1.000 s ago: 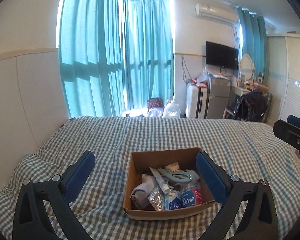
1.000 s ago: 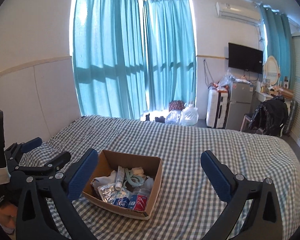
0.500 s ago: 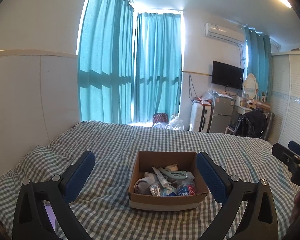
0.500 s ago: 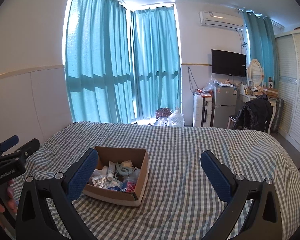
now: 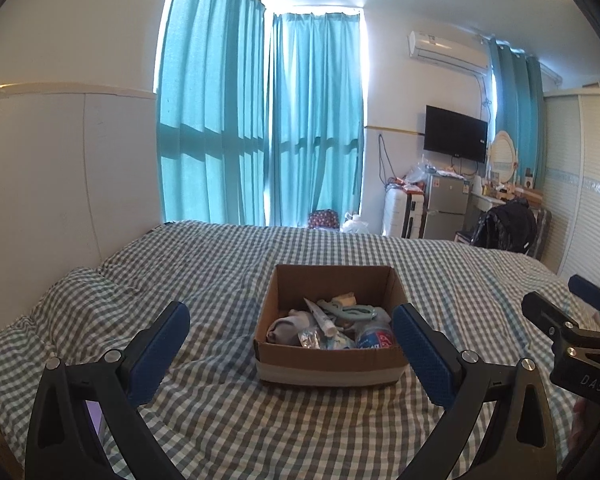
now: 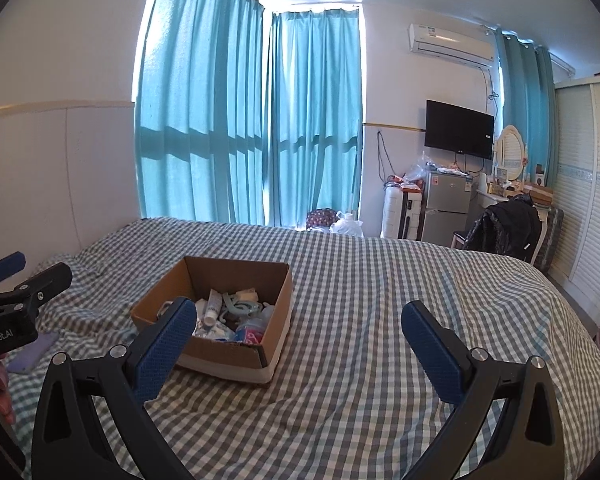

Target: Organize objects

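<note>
An open cardboard box (image 5: 328, 364) sits on the checked bed cover and also shows in the right wrist view (image 6: 224, 354). It holds a grey cloth (image 5: 288, 326), a white tube (image 5: 320, 317), a teal plastic clip (image 5: 354, 312), a foil packet and a blue and red bottle (image 5: 374, 338). My left gripper (image 5: 290, 354) is open and empty, level with the box's near side. My right gripper (image 6: 300, 344) is open and empty, to the right of the box.
The checked bed (image 6: 380, 280) spreads around the box. A purple phone (image 6: 32, 354) lies on the bed left of the box. The white headboard wall (image 5: 40, 180) is at left. A fridge (image 6: 446, 208), chair and wardrobe stand at the far right.
Both grippers have drawn back and sunk lower, so the box looks smaller and farther off. Both stay open and empty. The box and its contents have not moved.
</note>
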{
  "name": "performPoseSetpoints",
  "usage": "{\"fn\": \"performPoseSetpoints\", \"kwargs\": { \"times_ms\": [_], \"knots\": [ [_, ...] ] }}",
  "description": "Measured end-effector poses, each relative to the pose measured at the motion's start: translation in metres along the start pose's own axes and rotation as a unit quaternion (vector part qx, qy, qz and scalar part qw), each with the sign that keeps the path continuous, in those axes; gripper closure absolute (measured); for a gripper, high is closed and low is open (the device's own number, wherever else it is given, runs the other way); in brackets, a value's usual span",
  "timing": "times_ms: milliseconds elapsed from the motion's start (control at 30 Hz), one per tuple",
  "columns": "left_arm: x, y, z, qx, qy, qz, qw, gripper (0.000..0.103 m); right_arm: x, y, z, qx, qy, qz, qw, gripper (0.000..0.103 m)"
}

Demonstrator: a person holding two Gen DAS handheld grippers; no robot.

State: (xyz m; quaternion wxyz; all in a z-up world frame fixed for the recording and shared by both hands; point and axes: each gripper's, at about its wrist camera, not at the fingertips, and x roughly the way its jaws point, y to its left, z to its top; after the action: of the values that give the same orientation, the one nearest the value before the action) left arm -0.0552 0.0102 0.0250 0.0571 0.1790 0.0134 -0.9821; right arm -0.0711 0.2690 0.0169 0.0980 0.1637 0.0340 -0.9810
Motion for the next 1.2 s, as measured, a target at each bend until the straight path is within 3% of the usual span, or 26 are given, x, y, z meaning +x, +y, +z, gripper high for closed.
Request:
{"fn": "performPoseSetpoints", "kwargs": {
  "times_ms": [1200],
  "knots": [
    [-0.005, 0.0, -0.014, 0.008, 0.021, 0.008, 0.9997, 0.0, 0.005, 0.01, -0.017, 0.004, 0.024, 0.014, 1.0, 0.0]
  ]
}}
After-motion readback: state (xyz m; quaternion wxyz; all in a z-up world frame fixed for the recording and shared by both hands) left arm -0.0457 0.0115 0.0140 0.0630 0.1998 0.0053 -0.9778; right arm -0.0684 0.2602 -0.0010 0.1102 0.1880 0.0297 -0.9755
